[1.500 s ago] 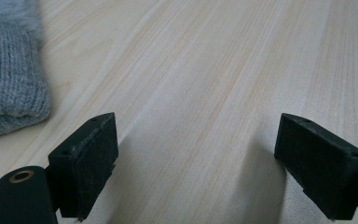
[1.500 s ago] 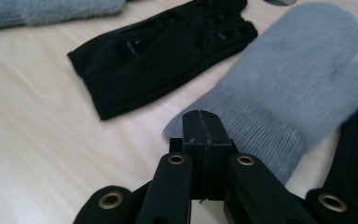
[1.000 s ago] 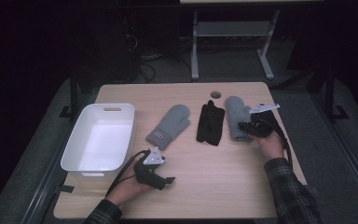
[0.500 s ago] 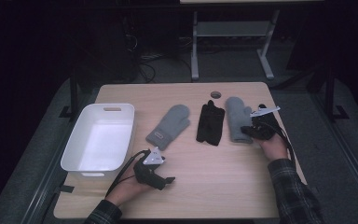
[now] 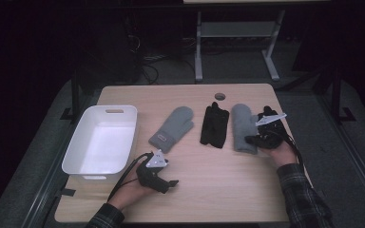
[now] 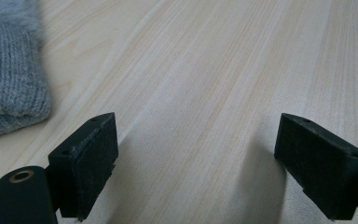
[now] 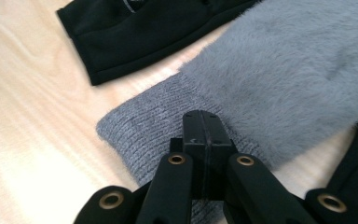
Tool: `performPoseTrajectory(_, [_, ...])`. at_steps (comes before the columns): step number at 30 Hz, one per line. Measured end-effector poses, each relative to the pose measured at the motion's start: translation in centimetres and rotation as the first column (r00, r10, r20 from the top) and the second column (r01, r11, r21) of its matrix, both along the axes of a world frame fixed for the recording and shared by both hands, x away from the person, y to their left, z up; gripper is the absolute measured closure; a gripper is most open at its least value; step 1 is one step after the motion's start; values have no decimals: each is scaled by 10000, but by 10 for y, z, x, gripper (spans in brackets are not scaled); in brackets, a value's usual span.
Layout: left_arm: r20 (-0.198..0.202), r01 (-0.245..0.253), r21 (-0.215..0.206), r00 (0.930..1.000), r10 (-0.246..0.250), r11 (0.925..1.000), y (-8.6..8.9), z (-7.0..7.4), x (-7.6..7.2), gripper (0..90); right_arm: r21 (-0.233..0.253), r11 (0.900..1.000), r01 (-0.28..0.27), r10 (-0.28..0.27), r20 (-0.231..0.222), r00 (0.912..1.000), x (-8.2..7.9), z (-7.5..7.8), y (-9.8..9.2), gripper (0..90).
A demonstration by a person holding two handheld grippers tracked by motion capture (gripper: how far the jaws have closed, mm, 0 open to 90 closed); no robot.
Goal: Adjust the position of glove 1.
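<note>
Four gloves lie in a row on the wooden table: a grey mitten, a black glove, a second grey mitten and another black glove partly under the right hand. My right gripper points left at the second mitten's near end. In the right gripper view its jaws are pressed shut just over the knit cuff of that fuzzy mitten, with the black glove beyond. My left gripper rests near the front edge. Its jaws are wide open over bare wood, the first mitten's cuff to their left.
A white bin stands at the table's left side, close to my left gripper. A round hole is in the tabletop near the far edge. Bare wood stretches along the front between the two hands.
My right gripper has slid slightly toward the near edge, along the second grey mitten to its cuff. The left gripper and the gloves have not moved.
</note>
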State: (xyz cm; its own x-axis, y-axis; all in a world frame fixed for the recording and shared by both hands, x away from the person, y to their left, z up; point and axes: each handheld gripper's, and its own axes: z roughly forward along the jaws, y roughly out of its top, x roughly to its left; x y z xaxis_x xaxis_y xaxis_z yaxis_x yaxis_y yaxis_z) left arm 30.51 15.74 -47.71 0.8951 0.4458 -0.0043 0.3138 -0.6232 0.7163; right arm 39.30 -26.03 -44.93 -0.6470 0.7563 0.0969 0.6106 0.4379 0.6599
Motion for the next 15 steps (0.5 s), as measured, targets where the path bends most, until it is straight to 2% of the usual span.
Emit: performPoseTrajectory(15, [10,-8,-21,10000,8,10000,0,0,0,124,-197,9964,-829,828,-80,9965,-26,2,9,900])
